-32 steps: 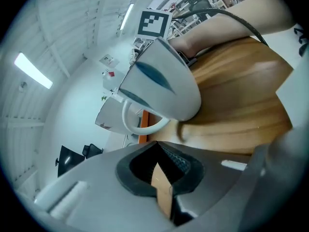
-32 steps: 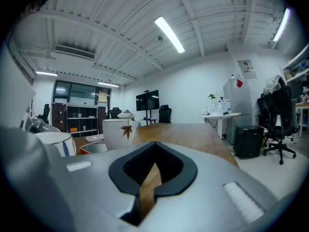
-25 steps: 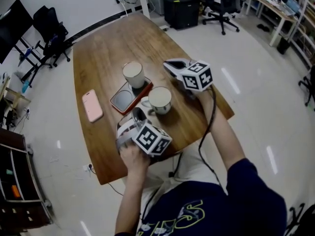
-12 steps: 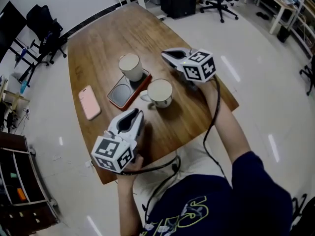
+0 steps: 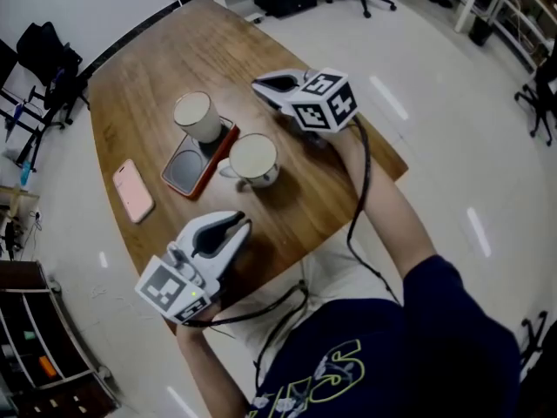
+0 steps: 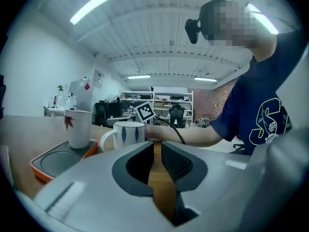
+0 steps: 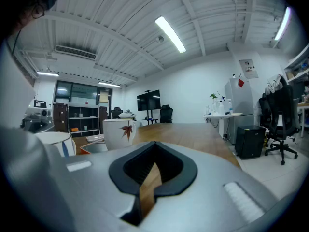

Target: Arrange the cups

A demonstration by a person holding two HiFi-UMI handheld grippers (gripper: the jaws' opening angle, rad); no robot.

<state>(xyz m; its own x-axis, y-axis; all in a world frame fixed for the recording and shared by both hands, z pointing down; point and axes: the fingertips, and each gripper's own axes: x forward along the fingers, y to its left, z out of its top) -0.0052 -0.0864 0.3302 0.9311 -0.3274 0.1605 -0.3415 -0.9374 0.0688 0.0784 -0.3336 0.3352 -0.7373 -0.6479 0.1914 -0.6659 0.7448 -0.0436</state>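
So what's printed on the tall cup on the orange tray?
A red maple leaf on the white cup; clearest in the right gripper view.

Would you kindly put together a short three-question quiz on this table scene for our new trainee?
1. True or false: the mug stands on the tray.
2. In the head view, what lies left of the tray? A. a phone B. a spoon C. a plate
3. Fill in: the right gripper's jaws are ___.

Key:
1. False; it stands on the table beside the tray.
2. A, the phone.
3. Shut, with nothing between them.
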